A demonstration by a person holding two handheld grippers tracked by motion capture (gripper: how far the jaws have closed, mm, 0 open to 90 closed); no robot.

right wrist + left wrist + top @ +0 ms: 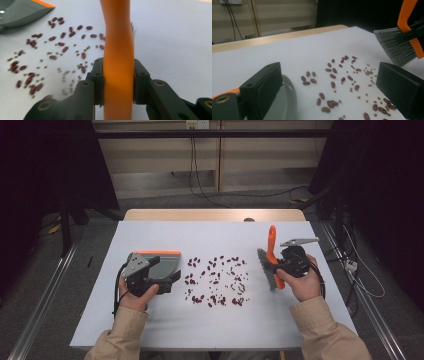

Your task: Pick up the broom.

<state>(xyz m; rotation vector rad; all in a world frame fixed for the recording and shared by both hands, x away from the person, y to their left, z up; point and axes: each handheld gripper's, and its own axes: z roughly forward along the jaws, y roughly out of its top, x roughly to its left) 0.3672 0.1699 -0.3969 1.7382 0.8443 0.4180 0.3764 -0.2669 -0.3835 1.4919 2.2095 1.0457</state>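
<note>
Orange plastic forms the handle of the 1 brush point(271, 251) we hold in our right gripper point(278, 266), whose 2 jaws are clamped against either side of that handle, as the right gripper view shows plainly point(117, 75). Its grey bristles point(264, 268) point left toward the spill, standing at the right edge of the scatter. In the left gripper view the bristles point(394, 45) hang at the upper right, above the sheet.

Between our 2 hands lies a loose scatter of dark red beans point(215, 282) mixed with smaller greenish seeds point(239, 282); we cannot count either kind exactly, but there are several dozen pieces in all, spread over the white table cover point(210, 325).

To the left of the scatter sits 1 grey dustpan point(162, 266) with an orange rear edge, its open lip facing the beans. Our left gripper point(167, 282) is at the pan's near side. In the left gripper view its 2 jaws stand wide apart, the left one over the pan's rim point(292, 95); we cannot tell whether they grip it.

Beyond the cover, a wooden table edge point(215, 214) shows.
</note>
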